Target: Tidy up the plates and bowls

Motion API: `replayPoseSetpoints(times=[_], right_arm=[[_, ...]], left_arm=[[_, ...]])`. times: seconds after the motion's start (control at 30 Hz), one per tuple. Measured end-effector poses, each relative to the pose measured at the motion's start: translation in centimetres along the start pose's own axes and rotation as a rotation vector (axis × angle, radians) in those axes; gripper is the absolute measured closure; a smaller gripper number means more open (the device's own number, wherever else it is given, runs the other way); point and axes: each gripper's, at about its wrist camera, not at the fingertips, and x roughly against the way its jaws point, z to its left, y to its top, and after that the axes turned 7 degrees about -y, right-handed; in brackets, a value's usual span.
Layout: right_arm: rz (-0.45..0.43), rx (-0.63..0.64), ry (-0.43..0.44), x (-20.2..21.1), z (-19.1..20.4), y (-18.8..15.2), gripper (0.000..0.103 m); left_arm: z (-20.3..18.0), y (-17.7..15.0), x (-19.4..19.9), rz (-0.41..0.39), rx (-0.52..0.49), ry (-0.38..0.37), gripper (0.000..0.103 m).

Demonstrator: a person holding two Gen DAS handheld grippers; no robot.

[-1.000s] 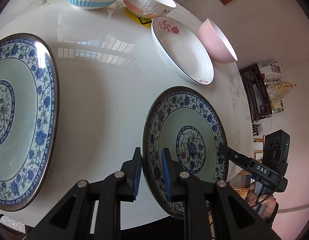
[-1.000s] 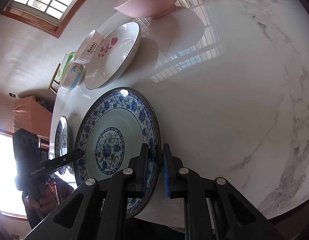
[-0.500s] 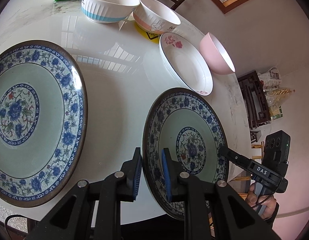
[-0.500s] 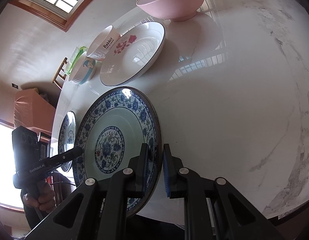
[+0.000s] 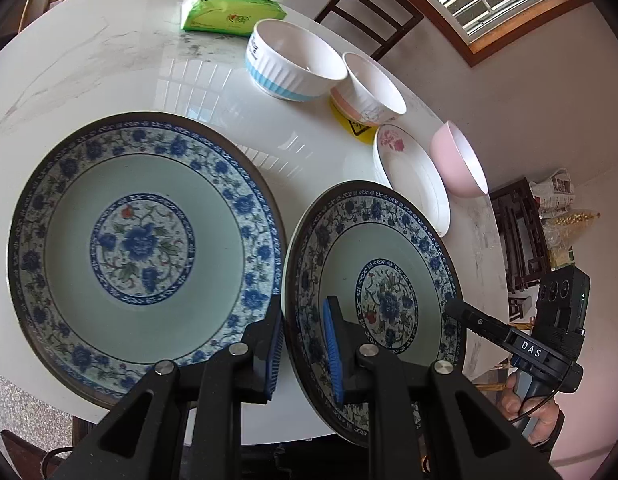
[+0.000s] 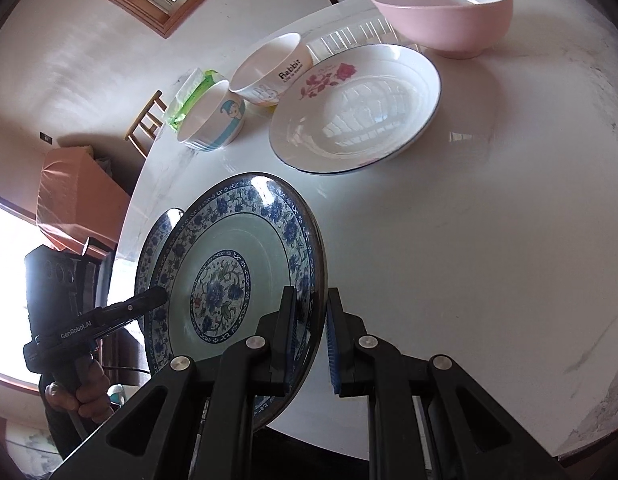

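Left wrist view: large blue-and-white floral plate (image 5: 141,240) lies at the white round table's (image 5: 109,72) near edge; left gripper (image 5: 305,344) and right gripper (image 6: 311,338), angled downward, each pinch opposite rims of a smaller matching plate (image 5: 373,292) held tilted beside it.

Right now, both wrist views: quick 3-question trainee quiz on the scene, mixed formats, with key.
1. True or false: the left gripper and the right gripper each clamp an edge of the same blue floral plate.
2. Which dish sits between the pink bowl and the rabbit bowl? A) rose plate B) striped bowl C) tissue pack
3. Fill in: a second blue floral plate lies flat on the ____.

Key: 1 true; 2 A; 3 table.
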Motion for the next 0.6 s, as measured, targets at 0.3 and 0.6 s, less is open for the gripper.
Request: replayPoseSetpoints(times=[0.3, 0.6], right_arm=[[0.03, 0.11, 0.002, -2.4, 5.8, 1.1, 0.089], [0.072, 0.178, 0.017, -5.4, 10.5, 1.8, 0.089]], left_arm=[[4.6, 0.6, 3.0, -0.061, 0.068, 0.041, 0.085], [8.4, 0.7, 5.7, -0.109, 0.131, 0.077, 0.085]])
